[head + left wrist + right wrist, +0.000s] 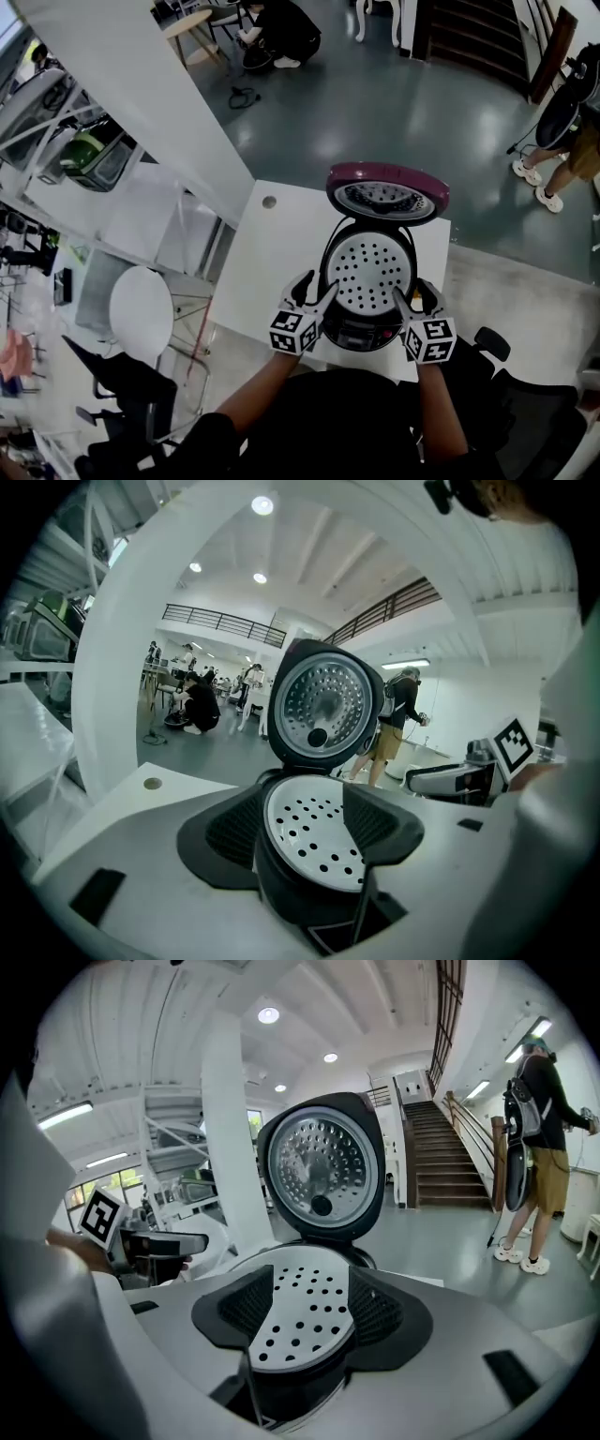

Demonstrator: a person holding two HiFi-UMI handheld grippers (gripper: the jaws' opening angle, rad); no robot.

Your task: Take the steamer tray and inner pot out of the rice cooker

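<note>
**newbie42:** So where's the steamer tray (370,272) sitting right now?

**potwatcher:** It's lying flat in the top of the rice cooker (367,330), holes facing up, just ahead of both grippers. It's round, so there's no real long axis. The cooker is standing on the white table (272,246). Its lid (387,192) is standing open on the far side, away from the grippers, with its dimpled metal inner face looking back at them.

**newbie42:** And the grippers, are they grabbing anything?

**potwatcher:** Nope. The left gripper (317,291) is hovering at the cooker's near-left edge with its jaws spread wide. In the left gripper view the tray (314,832) and the cooker's front rim are showing in the gap between them. The right gripper (415,296) is mirroring that at the near-right edge, jaws also apart, and the tray (305,1314) is filling the gap in its own view. Neither one is clamping on anything. I can't tell whether the fingertips are touching the cooker's body.

**newbie42:** What about the inner pot?

**potwatcher:** The tray is covering the opening, so I'm not seeing it at all.
</note>
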